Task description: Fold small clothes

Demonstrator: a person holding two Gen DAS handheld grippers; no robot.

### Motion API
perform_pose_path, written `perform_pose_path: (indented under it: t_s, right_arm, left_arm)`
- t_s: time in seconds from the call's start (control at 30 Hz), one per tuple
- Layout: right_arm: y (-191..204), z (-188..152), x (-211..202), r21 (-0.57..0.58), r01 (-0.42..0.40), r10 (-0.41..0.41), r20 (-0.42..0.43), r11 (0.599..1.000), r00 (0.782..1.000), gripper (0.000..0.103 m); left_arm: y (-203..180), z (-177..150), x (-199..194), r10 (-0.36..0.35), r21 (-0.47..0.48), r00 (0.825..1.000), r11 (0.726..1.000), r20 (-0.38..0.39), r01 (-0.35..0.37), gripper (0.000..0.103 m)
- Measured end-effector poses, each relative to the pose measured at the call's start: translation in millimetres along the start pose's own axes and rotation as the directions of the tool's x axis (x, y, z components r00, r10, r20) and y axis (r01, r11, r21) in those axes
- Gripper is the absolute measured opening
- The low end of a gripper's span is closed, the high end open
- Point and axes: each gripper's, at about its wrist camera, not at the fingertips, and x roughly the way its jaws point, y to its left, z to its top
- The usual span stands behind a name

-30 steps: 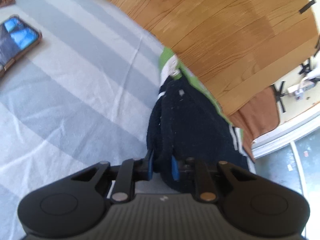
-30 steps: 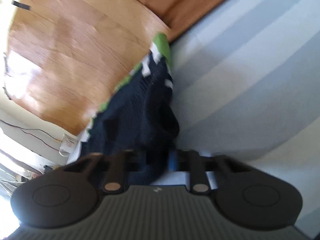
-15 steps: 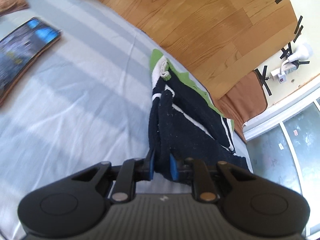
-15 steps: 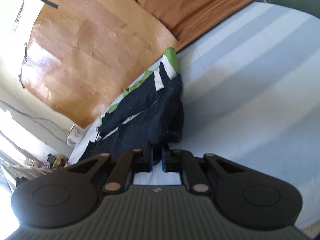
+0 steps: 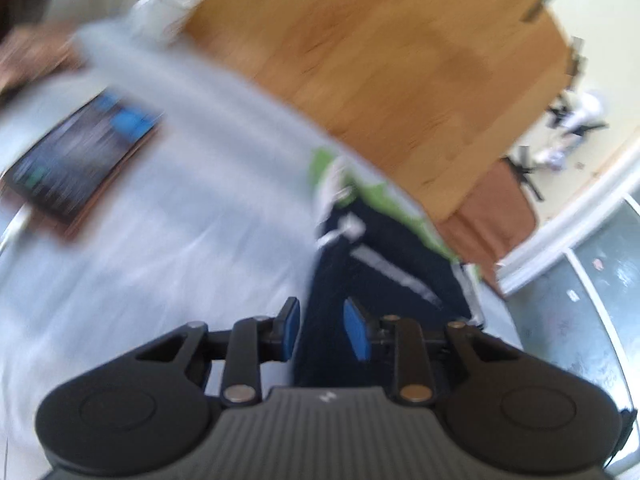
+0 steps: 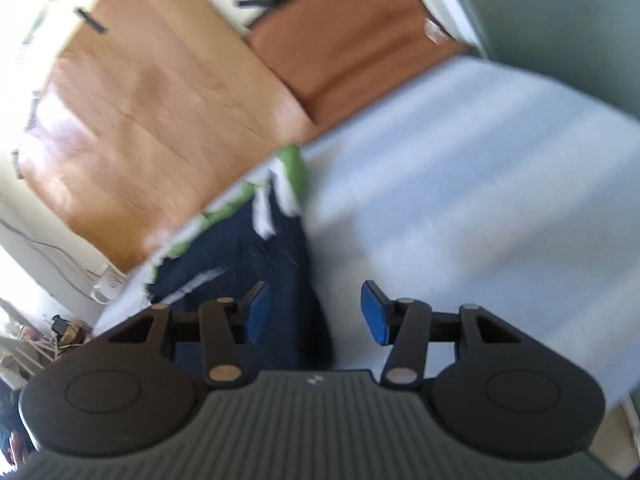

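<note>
A small dark navy garment [image 5: 384, 256] with white stripes and green trim lies folded on the pale striped sheet, near the bed's far edge. It also shows in the right wrist view [image 6: 256, 264]. My left gripper [image 5: 322, 330] is open, its blue pads a little apart on either side of the garment's near edge. My right gripper [image 6: 316, 316] is open wide, the garment's near corner lying between its pads, closer to the left pad. Both views are blurred by motion.
A phone [image 5: 80, 160] in a brown case lies on the sheet [image 5: 160, 240] at the left. A wooden floor [image 5: 380, 52] and a brown mat [image 6: 352, 40] lie beyond the bed edge. A white object [image 5: 164, 12] sits at the far corner.
Both grippers have opened and let go of the garment. Both have drawn back slightly, and the garment now rests on the sheet.
</note>
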Motion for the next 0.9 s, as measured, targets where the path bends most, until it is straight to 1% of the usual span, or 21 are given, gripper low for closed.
perform_pose_path:
  t_s: [0.1, 0.17, 0.2, 0.27, 0.33, 0.37, 0.4, 0.43, 0.47, 0.5, 0.53, 0.57, 0.6, 0.67, 0.73, 0.77, 0.83, 0.9]
  right_arm:
    - [32.7, 2.3, 31.2, -0.09, -0.068, 0.066, -0.022, 0.994, 0.998, 0.054]
    - [49.6, 1.9, 57.7, -0.142, -0.097, 0.089, -0.056, 0.985, 0.994, 0.054]
    - [53.9, 0.7, 70.2, -0.155, -0.105, 0.094, -0.078, 0.982, 0.993, 0.054]
    - [55.5, 2.5, 94.7, -0.148, -0.125, 0.108, -0.116, 0.981, 0.987, 0.054]
    - [44.6, 7.0, 111.6, -0.117, -0.112, 0.094, -0.151, 0.987, 0.984, 0.053]
    - [33.4, 11.2, 115.9, -0.096, -0.093, 0.076, -0.161, 0.991, 0.984, 0.048]
    - [21.7, 17.4, 116.7, -0.071, -0.098, 0.085, -0.168, 0.993, 0.982, 0.031]
    - [13.3, 25.2, 116.8, -0.042, -0.093, 0.083, -0.193, 0.995, 0.978, 0.024]
    - [10.4, 33.5, 115.4, -0.018, -0.088, 0.082, -0.215, 0.996, 0.973, 0.022]
    - [10.8, 43.6, 110.2, -0.019, -0.102, 0.095, -0.217, 0.995, 0.972, 0.024]
    - [16.9, 53.9, 102.0, -0.056, -0.116, 0.102, -0.204, 0.992, 0.974, 0.028]
    - [26.1, 64.8, 100.1, -0.105, -0.122, 0.101, -0.184, 0.987, 0.978, 0.036]
    - [37.0, 77.6, 101.4, -0.154, -0.13, 0.105, -0.163, 0.98, 0.981, 0.041]
    - [59.1, 99.8, 119.1, -0.22, -0.157, 0.126, -0.149, 0.963, 0.981, 0.044]
    - [79.8, 118.6, 150.8, -0.253, -0.18, 0.138, -0.175, 0.951, 0.975, 0.046]
    - [89.0, 125.6, 172.7, -0.262, -0.184, 0.136, -0.19, 0.947, 0.972, 0.047]
    - [99.8, 133.7, 217.2, -0.27, -0.158, 0.099, -0.222, 0.95, 0.97, 0.047]
    - [105.7, 137.7, 261.8, -0.294, -0.137, 0.051, -0.281, 0.946, 0.958, 0.049]
  left_arm:
    - [-36.5, 14.5, 26.5, -0.07, 0.106, 0.998, 0.992, -0.007, 0.07, 0.024]
    - [-58.5, 17.2, 53.0, -0.09, 0.16, 0.995, 0.982, -0.049, 0.097, 0.024]
    - [-63.1, 17.6, 67.2, -0.092, 0.176, 0.993, 0.979, -0.074, 0.104, 0.024]
    - [-65.4, 18.2, 96.3, -0.065, 0.183, 0.989, 0.979, -0.132, 0.089, 0.024]
    - [-56.4, 19.0, 118.5, -0.011, 0.18, 0.985, 0.983, -0.17, 0.043, 0.024]
    - [-48.3, 19.6, 126.2, 0.027, 0.171, 0.983, 0.985, -0.181, 0.005, 0.012]
    - [-39.9, 21.5, 125.6, 0.017, 0.147, 0.983, 0.989, -0.183, 0.01, 0.007]
    - [-32.0, 25.0, 123.0, -0.001, 0.116, 0.98, 0.993, -0.2, 0.025, 0.006]
    - [-26.2, 29.8, 117.3, -0.018, 0.08, 0.977, 0.996, -0.213, 0.035, 0.007]
    - [-23.6, 35.1, 110.5, -0.033, 0.063, 0.977, 0.997, -0.208, 0.047, 0.008]
    - [-22.9, 43.4, 104.2, -0.049, 0.068, 0.981, 0.996, -0.19, 0.063, 0.012]
    - [-26.4, 55.0, 99.3, -0.053, 0.088, 0.986, 0.994, -0.157, 0.068, 0.017]
    - [-32.4, 66.8, 96.9, -0.046, 0.116, 0.992, 0.992, -0.118, 0.06, 0.022]
    - [-51.0, 93.1, 104.0, -0.005, 0.199, 0.999, 0.98, -0.04, 0.013, 0.042]
    - [-68.3, 116.8, 127.8, 0.037, 0.277, 0.999, 0.96, 0.002, -0.036, 0.045]
    - [-74.9, 128.7, 145.8, 0.071, 0.305, 0.997, 0.95, 0.01, -0.071, 0.045]
    - [-87.3, 145.3, 186.7, 0.136, 0.36, 0.991, 0.924, -0.003, -0.125, 0.045]
    - [-95.3, 154.2, 225.0, 0.203, 0.454, 0.979, 0.875, -0.023, -0.17, 0.051]
